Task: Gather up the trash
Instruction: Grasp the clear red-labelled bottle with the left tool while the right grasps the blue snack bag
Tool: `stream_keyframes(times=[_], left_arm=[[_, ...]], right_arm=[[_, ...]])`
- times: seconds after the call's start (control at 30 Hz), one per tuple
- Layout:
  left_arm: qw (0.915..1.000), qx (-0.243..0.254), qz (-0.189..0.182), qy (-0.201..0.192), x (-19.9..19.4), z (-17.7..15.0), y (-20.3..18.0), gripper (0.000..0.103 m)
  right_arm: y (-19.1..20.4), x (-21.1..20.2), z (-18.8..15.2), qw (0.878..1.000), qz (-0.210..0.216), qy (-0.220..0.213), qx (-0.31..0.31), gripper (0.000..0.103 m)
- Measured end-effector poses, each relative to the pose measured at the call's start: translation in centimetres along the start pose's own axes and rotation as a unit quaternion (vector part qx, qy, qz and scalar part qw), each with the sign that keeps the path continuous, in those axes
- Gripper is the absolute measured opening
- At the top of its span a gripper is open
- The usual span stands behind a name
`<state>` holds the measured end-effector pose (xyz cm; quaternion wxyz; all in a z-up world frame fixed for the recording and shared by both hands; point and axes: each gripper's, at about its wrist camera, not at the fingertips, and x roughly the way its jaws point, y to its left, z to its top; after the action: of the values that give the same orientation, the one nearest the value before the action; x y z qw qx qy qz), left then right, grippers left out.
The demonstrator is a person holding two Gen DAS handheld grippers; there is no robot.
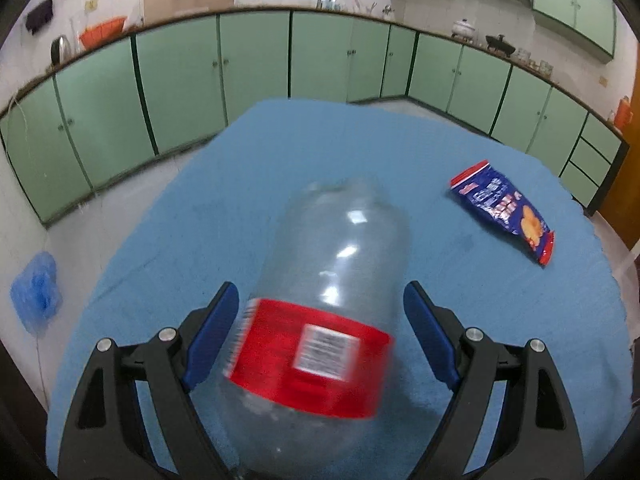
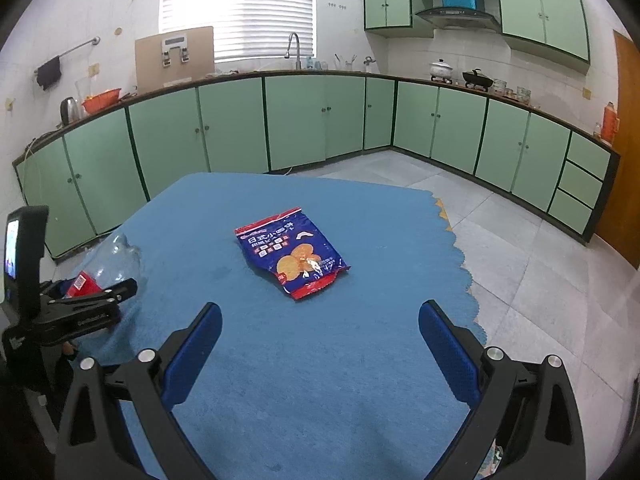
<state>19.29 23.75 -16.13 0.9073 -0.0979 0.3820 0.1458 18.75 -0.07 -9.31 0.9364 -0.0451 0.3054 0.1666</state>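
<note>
Between the 2 blue-padded fingers of the left gripper [image 1: 320, 320], in the left wrist view, lies a clear plastic bottle [image 1: 332, 312] with a red label [image 1: 308, 360] around it. It is blurred, rests on its side on the blue cloth [image 1: 240, 184], and points away from the camera. The jaws stand wide, with blue cloth showing between each pad and the bottle's side, so nothing is gripped. Further off to the right, well apart from the bottle, a blue and red snack bag [image 1: 504, 212] lies flat on the same cloth. Past the cloth's left edge a crumpled blue plastic item [image 1: 36, 292] lies on the pale floor. Green cabinets [image 1: 180, 80] run along the back.

Closest in the right wrist view are the right gripper [image 2: 320, 344] and its 2 blue pads, spread wide over bare cloth with nothing between them. Ahead of them, near the middle of the blue cloth [image 2: 360, 360], the snack bag [image 2: 292, 256] lies flat, printed side up, apart from both fingers. At the far left the left gripper [image 2: 108, 292] is seen from the side, with the clear bottle [image 2: 112, 260] and its red label [image 2: 82, 284] showing at its fingers near the cloth's left edge. Green cabinets [image 2: 296, 120] line the walls behind, under a bright window with blinds [image 2: 236, 4].
</note>
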Motion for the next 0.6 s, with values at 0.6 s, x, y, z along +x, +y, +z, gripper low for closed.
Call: stream_keyframes(times=[0.6], left_arm=[[0.9998, -0.01, -0.008, -0.014, -1.2, 0.9, -2.3, 0.061]], right_arm=[[-0.9, 3.8, 1.3, 1.0, -0.001, -0.01, 0.009, 0.097]])
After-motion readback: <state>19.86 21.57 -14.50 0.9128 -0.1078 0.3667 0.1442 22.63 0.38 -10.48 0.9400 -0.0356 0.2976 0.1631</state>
